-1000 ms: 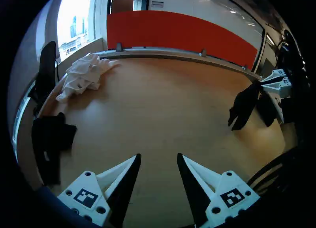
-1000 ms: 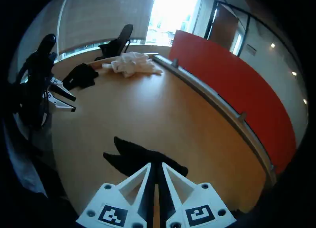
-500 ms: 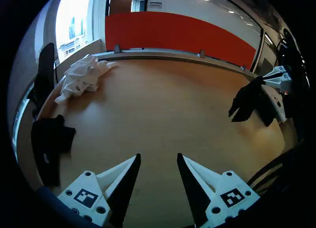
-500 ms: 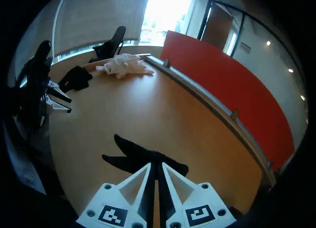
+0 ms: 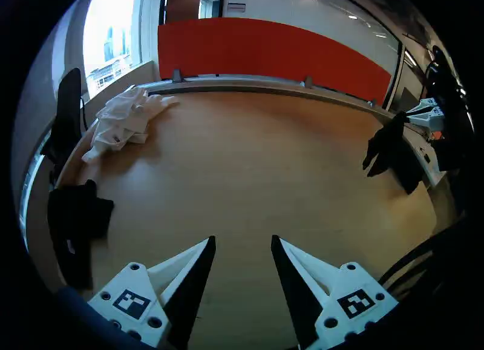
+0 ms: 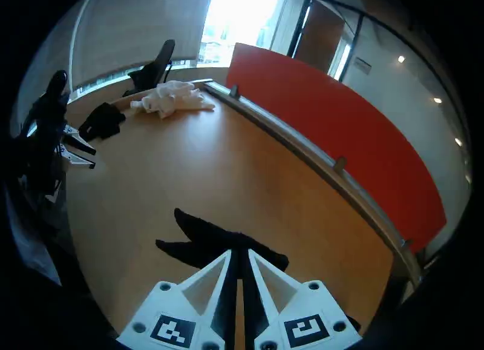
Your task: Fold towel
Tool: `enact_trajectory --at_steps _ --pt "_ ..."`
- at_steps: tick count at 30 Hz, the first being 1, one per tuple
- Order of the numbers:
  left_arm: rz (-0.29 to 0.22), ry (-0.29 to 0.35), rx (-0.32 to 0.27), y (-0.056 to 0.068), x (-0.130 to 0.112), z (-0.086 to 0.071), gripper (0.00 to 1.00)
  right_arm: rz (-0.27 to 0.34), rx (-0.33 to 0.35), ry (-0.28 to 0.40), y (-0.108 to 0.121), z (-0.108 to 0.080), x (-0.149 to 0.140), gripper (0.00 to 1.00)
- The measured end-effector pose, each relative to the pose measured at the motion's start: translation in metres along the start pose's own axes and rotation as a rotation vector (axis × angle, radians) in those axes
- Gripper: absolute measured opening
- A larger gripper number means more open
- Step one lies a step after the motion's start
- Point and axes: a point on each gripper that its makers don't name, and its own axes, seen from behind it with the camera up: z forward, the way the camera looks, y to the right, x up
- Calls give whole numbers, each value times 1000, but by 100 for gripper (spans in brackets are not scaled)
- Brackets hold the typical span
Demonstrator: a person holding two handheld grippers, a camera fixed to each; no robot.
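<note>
Dangling bunched from right tongs [image 6: 241, 257]: black towel [image 6: 204, 240].

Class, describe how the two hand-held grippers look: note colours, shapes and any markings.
The left hand-held gripper has two white, wedge-shaped fingers with black inner faces, small round holes, and a square black-and-white marker at each base. The right hand-held gripper is built the same: white triangular fingers, black inner faces and a square marker on each.
</note>
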Motion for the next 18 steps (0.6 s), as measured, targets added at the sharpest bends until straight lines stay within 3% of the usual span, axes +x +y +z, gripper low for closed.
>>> enact_trajectory --at_steps 18 --pt "4 -11 7 5 3 3 67 36 -76 -45 80 -18 -33 4"
